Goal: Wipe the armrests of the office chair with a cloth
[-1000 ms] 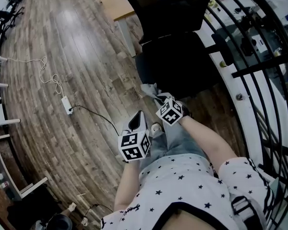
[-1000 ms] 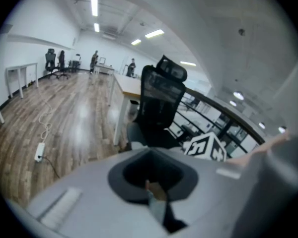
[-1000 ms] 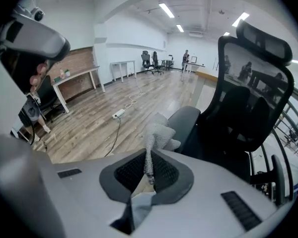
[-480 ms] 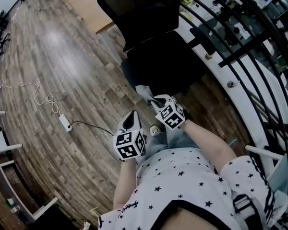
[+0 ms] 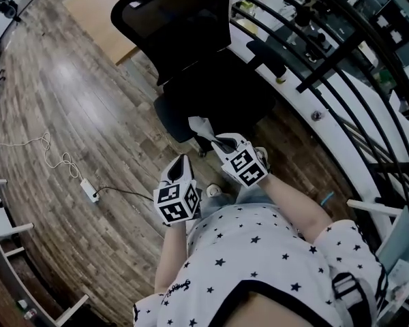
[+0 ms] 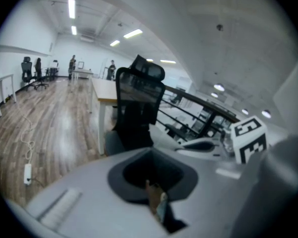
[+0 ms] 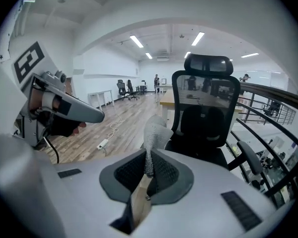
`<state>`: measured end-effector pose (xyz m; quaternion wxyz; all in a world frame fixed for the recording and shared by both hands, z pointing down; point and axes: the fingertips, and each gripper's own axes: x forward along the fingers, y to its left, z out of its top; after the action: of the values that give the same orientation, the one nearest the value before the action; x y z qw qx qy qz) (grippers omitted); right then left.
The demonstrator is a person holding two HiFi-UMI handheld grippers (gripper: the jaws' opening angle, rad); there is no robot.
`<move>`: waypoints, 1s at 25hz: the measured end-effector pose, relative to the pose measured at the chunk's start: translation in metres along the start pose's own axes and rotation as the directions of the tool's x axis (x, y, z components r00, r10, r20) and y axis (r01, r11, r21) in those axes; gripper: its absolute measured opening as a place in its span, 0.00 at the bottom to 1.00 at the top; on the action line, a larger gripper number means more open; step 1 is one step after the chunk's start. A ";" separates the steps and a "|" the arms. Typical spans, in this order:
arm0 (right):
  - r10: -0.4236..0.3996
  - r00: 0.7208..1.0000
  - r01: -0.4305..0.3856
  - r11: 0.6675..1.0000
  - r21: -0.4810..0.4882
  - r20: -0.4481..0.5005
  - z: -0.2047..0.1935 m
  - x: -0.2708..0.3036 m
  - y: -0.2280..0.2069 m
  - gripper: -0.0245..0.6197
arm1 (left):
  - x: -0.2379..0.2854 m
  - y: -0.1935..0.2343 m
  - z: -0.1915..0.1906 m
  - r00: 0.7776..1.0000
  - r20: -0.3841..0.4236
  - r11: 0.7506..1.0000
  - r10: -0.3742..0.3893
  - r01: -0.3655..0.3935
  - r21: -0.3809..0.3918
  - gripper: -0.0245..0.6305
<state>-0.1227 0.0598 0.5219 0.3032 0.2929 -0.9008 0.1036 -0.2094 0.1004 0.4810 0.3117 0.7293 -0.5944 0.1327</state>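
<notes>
Before office chair [image 5: 211, 80], right gripper [image 5: 216, 140] pinching cloth [image 5: 199, 126], left gripper [image 5: 182, 161] behind, closed

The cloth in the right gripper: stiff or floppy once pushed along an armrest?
Probably floppy: the cloth sits crumpled above the right gripper, pinched at one end. Likely light, since that pinch alone carries it. It may bunch when dragged.

office chair [image 5: 215, 87]: backrest top cut off by the head view's upper edge; base mostly hidden under the seat.
cloth [image 7: 156, 130]: lower end hidden inside the right gripper [image 7: 148, 168]'s closed jaws.
left gripper [image 6: 154, 195]: blurred in its own view.
people [image 6: 73, 63]: too small to tell apart.
</notes>
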 end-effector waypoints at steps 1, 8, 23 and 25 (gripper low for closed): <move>-0.004 1.000 0.004 1.000 0.008 0.010 0.000 -0.005 -0.006 0.09 | 0.004 -0.004 0.002 1.000 0.001 1.000 -0.002 0.002 0.005 0.05; -0.007 0.999 0.008 1.000 -0.016 0.050 0.002 -0.038 -0.059 0.09 | 0.038 -0.038 0.018 1.000 0.012 1.000 0.025 -0.025 -0.004 0.05; -0.004 0.993 0.003 1.000 0.011 0.114 -0.004 -0.081 -0.184 0.09 | 0.114 -0.128 0.045 0.999 0.012 0.998 0.052 -0.052 -0.033 0.05; -0.003 0.993 0.001 1.000 0.013 0.118 -0.007 -0.086 -0.199 0.09 | 0.123 -0.138 0.048 0.998 0.015 0.998 0.055 -0.054 -0.041 0.05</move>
<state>0.0537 -0.0576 0.4772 0.2477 0.3014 -0.9162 0.0915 -0.0549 -0.0118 0.4727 0.3178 0.7074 -0.6192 0.1234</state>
